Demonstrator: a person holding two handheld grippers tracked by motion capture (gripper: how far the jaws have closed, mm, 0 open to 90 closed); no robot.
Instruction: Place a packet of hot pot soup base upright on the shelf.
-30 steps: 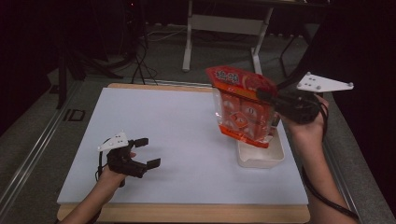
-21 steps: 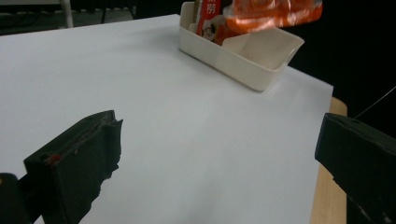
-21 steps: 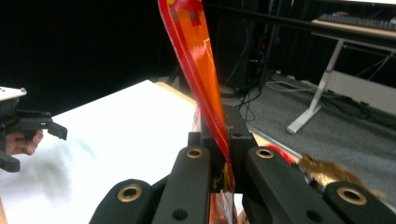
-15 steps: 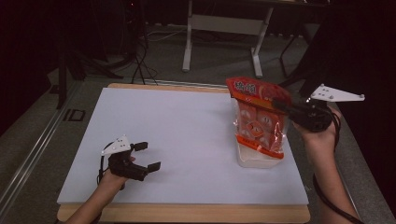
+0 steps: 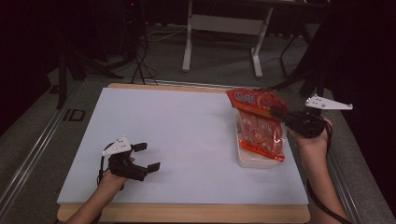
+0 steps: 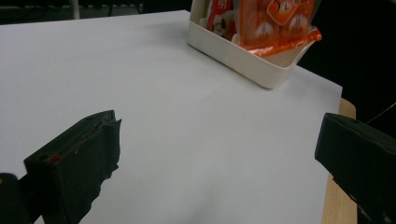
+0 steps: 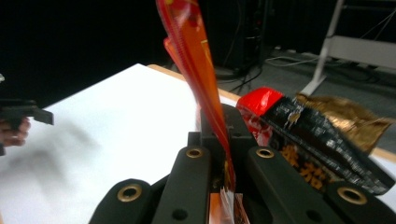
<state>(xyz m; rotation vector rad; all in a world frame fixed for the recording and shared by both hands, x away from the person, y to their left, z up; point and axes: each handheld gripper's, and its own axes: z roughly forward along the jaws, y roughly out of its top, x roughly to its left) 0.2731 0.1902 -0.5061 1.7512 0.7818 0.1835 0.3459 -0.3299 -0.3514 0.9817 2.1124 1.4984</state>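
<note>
An orange snack bag (image 5: pixel 259 128) stands with its lower end inside a cream plastic bin (image 5: pixel 248 161) at the right of the white table. My right gripper (image 5: pixel 279 113) is shut on the bag's upper right edge, and in the right gripper view the orange film (image 7: pixel 191 51) rises from between its closed jaws (image 7: pixel 223 122). My left gripper (image 5: pixel 145 157) rests low over the table's front left, open with nothing between its black jaws (image 6: pixel 219 154). In the left gripper view the bin (image 6: pixel 243 53) and the bag (image 6: pixel 275 18) sit at the far right.
A red, black and gold packet (image 7: pixel 317 140) lies close beside the right gripper's jaws. The white sheet (image 5: pixel 177 135) lies on a wooden tabletop (image 5: pixel 187 212). A white stand (image 5: pixel 224 28) and cables are on the floor beyond the table.
The right gripper has come down and to the right with the orange bag, whose lower end now sits in the bin. The left gripper has stayed put.
</note>
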